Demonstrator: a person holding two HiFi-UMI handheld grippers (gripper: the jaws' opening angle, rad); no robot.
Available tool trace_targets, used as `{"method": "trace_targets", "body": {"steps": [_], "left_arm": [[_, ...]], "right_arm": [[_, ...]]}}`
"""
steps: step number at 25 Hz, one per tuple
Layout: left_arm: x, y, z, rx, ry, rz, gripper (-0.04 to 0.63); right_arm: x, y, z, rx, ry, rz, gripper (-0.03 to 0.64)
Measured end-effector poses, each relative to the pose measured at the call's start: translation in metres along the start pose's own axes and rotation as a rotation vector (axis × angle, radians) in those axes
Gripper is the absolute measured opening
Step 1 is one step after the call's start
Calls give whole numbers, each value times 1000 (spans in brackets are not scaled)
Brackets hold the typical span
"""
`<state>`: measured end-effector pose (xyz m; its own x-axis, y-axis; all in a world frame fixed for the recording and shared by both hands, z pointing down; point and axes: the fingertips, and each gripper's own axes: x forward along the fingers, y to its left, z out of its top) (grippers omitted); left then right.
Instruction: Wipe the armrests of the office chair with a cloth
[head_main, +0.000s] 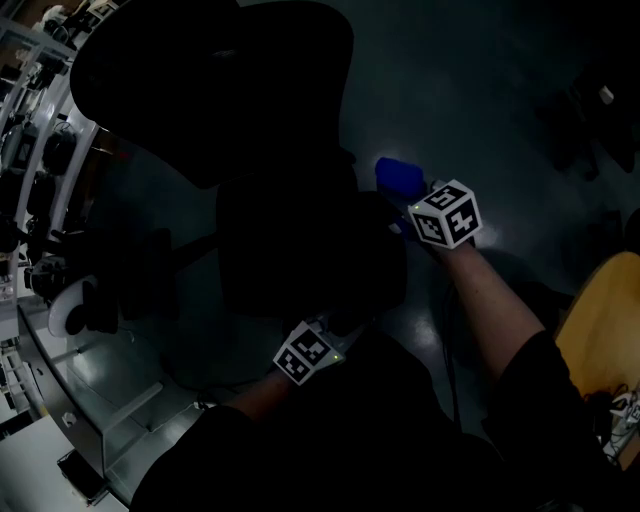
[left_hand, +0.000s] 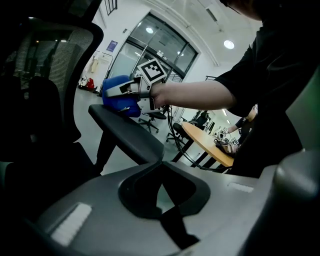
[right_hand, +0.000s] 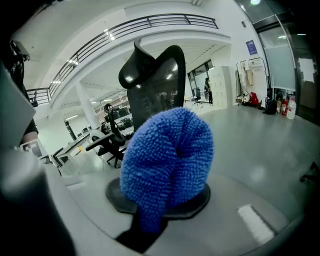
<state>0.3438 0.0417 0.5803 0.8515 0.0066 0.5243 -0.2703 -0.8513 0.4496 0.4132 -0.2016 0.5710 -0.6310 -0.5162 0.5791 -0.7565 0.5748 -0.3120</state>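
Blue cloth (right_hand: 167, 165), pinched in the right tool (left_hand: 116, 91), sits on the office chair's right-hand armrest (left_hand: 127, 132), so wiping seems under way. Left tool (left_hand: 161, 167) is pressed together, empty. Next, I judge, drag the cloth along the pad.

- No words, brands or numbers can be read anywhere.
- The marker cube (head_main: 446, 213) and the second marker cube (head_main: 303, 352) carry only black-and-white square patterns.
- The blue wall sign (right_hand: 251, 47) has print too small to read.
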Motion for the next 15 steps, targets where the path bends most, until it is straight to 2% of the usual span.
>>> {"method": "trace_targets", "body": {"steps": [3,8,15], "left_arm": [[3,4,-2,-8,9,8,17],[7,12,-5,-12,13,21,17],[3,11,-8,12,22,0,17]], "right_arm": [[6,3,-11,6,24,11,83],[4,7,-18,16,5,8,83],[-8,24,-31,35,5,-12,83]]}}
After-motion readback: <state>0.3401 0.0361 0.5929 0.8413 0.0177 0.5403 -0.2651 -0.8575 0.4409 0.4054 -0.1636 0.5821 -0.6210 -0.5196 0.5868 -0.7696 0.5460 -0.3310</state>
